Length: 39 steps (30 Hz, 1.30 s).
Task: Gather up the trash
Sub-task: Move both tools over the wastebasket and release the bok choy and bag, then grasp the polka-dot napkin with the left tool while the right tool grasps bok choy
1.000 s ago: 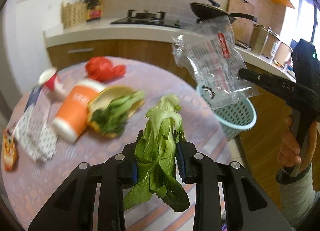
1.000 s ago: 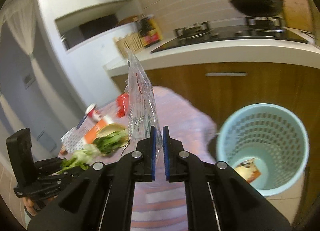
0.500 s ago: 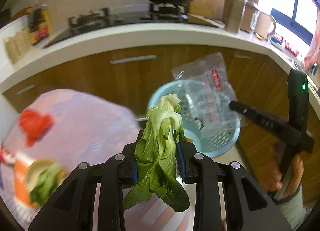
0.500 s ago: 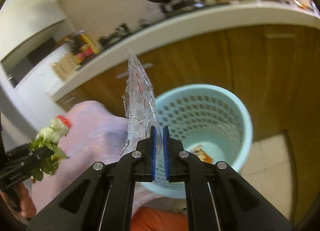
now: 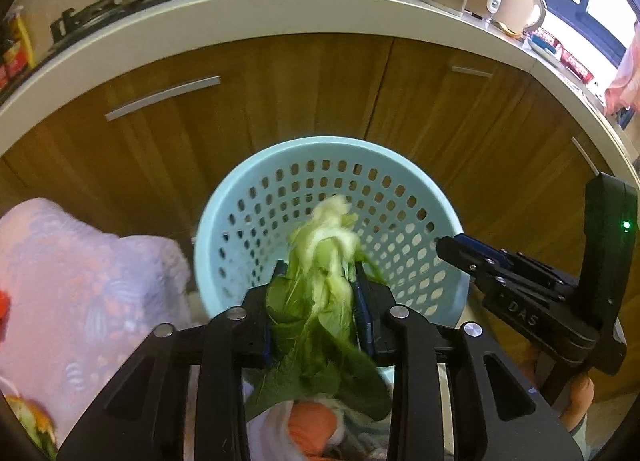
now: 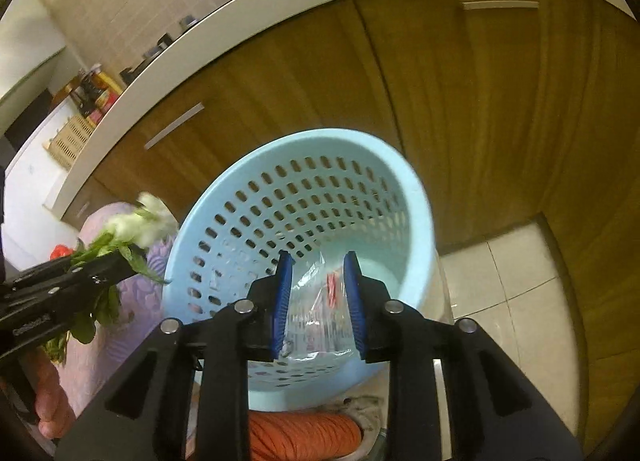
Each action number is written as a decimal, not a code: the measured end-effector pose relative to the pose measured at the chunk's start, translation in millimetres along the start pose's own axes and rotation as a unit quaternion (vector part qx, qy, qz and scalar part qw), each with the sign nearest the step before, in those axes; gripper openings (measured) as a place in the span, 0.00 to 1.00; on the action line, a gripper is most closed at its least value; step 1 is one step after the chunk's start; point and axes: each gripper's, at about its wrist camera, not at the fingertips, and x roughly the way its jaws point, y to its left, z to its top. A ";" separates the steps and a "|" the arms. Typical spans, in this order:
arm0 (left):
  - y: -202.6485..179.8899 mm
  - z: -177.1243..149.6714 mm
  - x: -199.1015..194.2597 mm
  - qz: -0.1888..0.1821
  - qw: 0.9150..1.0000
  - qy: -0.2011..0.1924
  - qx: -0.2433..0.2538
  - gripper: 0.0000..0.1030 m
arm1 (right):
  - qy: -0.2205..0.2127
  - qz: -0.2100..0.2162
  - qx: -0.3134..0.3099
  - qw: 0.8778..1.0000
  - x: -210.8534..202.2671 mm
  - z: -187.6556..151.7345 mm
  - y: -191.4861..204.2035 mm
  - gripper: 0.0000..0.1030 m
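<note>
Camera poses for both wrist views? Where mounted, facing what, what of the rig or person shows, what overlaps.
Left wrist: on the left hand-held gripper, looking down its fingers at the bin; greens between them; right hand-held gripper at right.
Right wrist: on the right hand-held gripper, facing into the bin; fingers apart, wrapper loose between them; left hand-held gripper and a hand at left.
Shared: bin, greens, cabinets.

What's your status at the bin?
Right gripper open, wrapper dropping into bin. Left gripper shut on greens, over bin. Nothing in the way.
</note>
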 end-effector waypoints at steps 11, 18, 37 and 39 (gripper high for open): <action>8.0 -18.0 -41.2 0.004 0.999 -0.042 -0.003 0.49 | -0.028 0.027 -0.025 0.999 -30.1 1.7 21.5 0.27; 39.2 -52.5 -125.7 0.013 0.992 -0.117 -0.046 0.50 | -0.061 0.063 -0.088 0.992 -64.1 -5.5 79.1 0.43; 201.0 -250.8 -310.1 0.243 0.892 -0.263 -0.276 0.74 | -0.027 0.174 -0.310 0.934 -48.6 -93.0 279.0 0.48; 218.8 -265.7 -307.4 0.254 0.888 -0.249 -0.292 0.74 | -0.017 0.188 -0.335 0.923 -37.8 -106.2 303.2 0.48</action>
